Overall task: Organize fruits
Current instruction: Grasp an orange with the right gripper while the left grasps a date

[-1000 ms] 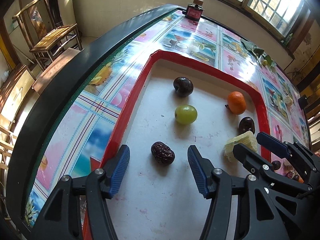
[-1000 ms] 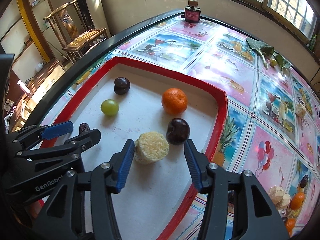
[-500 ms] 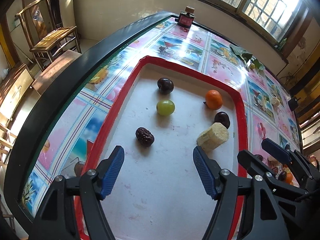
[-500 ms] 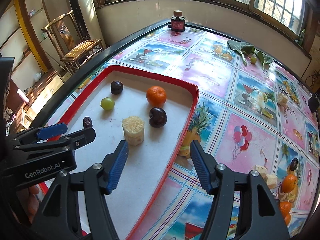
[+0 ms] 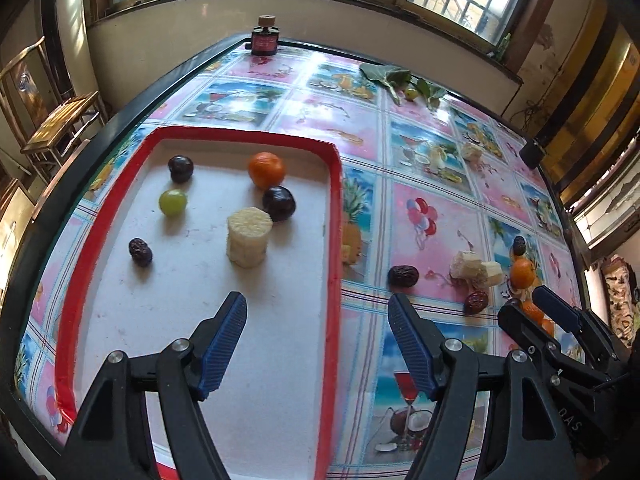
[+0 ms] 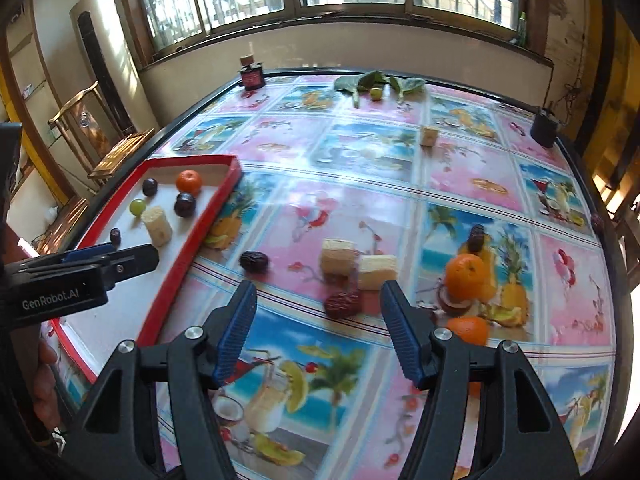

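A red-rimmed white tray (image 5: 335, 216) holds two dark plums (image 5: 279, 203), an orange (image 5: 266, 169), a green grape (image 5: 173, 201), a pale cylindrical chunk (image 5: 249, 236) and a red date (image 5: 140, 252). My left gripper (image 5: 316, 308) hangs open and empty over the tray's right rim. To the right, loose on the patterned table, lie dates (image 6: 253, 261), two pale chunks (image 6: 338, 255) and oranges (image 6: 464, 274). My right gripper (image 6: 318, 300) is open above the table, with a wrinkled date (image 6: 342, 305) just ahead between its fingers, untouched. The left gripper (image 6: 120, 256) shows at that view's left edge.
A dark bottle with a cork (image 6: 252, 74) stands at the table's far edge. Green leaves with a small green fruit (image 6: 376, 88), another pale chunk (image 6: 429, 136) and a black object (image 6: 543, 128) lie farther back. A wooden chair (image 6: 116, 148) stands beyond the left edge.
Both grippers have pulled back and swung right, still open. The right one has left the tray and now hovers over the loose fruit on the table. Nothing was picked up.
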Motion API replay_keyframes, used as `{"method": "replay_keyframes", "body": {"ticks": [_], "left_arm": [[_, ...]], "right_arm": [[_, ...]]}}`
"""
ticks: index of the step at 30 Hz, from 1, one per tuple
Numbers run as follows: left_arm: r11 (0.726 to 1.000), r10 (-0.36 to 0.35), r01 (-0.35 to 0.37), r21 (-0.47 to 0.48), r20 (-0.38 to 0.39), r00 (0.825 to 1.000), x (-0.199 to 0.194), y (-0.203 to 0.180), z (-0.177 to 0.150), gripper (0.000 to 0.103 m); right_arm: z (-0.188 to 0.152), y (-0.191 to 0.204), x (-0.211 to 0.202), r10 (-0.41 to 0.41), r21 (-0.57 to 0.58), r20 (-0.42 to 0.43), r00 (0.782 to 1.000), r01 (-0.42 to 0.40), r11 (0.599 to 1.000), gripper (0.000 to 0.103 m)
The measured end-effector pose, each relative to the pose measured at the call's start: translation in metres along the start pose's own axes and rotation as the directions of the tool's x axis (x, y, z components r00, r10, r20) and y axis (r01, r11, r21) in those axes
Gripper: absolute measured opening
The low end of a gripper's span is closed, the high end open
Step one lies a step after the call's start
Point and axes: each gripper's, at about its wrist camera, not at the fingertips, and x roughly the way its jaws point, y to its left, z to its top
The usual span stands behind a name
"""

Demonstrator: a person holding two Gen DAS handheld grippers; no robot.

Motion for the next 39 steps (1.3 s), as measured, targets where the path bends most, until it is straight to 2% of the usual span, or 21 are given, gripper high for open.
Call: {"method": "replay_keyframes", "body": {"ticks": [5,10,14,19,24,27,31,34,35,37,39], "left_arm": [[0.995,-0.014,0.016,0.095,-0.024,1.000,0.015,-0.050,-0.011,0.073],[0.983,0.005,0.004,0.184,-0.047,0.999,0.033,-0.091,-0.021,0.073],[0.970,0.003,0.007,0.242,-0.039,0.999,0.046,-0.113,-0.021,0.073],[0.942,0.030,-0.023,0.335,-0.017,0.999,0.060,-0.128,-0.020,0.073],[0.918,-0.020,0.043,0.395,-0.063,0.998,0.072,-0.136,-0.020,0.073],[0.913,-0.037,0.063,0.403,-0.071,0.997,0.077,-0.138,-0.019,0.072],[0.913,-0.054,0.075,0.401,-0.063,0.997,0.075,-0.136,-0.016,0.048],[0.907,-0.057,0.077,0.414,-0.062,0.996,0.073,-0.136,-0.016,0.022],[0.907,-0.058,0.079,0.413,-0.063,0.996,0.073,-0.136,-0.016,0.021],[0.913,-0.067,0.088,0.399,-0.066,0.996,0.072,-0.134,-0.018,0.021],[0.917,-0.075,0.095,0.388,-0.068,0.995,0.071,-0.133,-0.021,0.020]], "right_arm": [[-0.022,-0.062,-0.015,-0.064,0.055,-0.007,0.998,0.065,0.996,0.068],[-0.038,-0.097,-0.005,-0.050,0.109,-0.066,0.997,0.057,0.992,0.069],[-0.047,-0.107,0.002,-0.021,0.110,-0.088,0.996,0.030,0.993,0.069],[-0.048,-0.112,0.008,0.014,0.103,-0.101,0.995,-0.004,0.995,0.069],[-0.049,-0.118,0.012,0.041,0.101,-0.107,0.993,-0.030,0.994,0.069],[-0.050,-0.120,0.013,0.041,0.091,-0.100,0.994,-0.032,0.995,0.069],[-0.052,-0.118,0.013,0.036,0.064,-0.087,0.996,-0.030,0.997,0.067],[-0.052,-0.115,0.014,0.012,0.020,-0.081,0.997,-0.010,1.000,0.060],[-0.051,-0.114,0.014,0.013,0.016,-0.078,0.997,-0.012,1.000,0.058],[-0.051,-0.114,0.014,0.018,0.016,-0.074,0.997,-0.017,1.000,0.045],[-0.051,-0.115,0.013,0.017,0.019,-0.077,0.997,-0.016,1.000,0.039]]}}
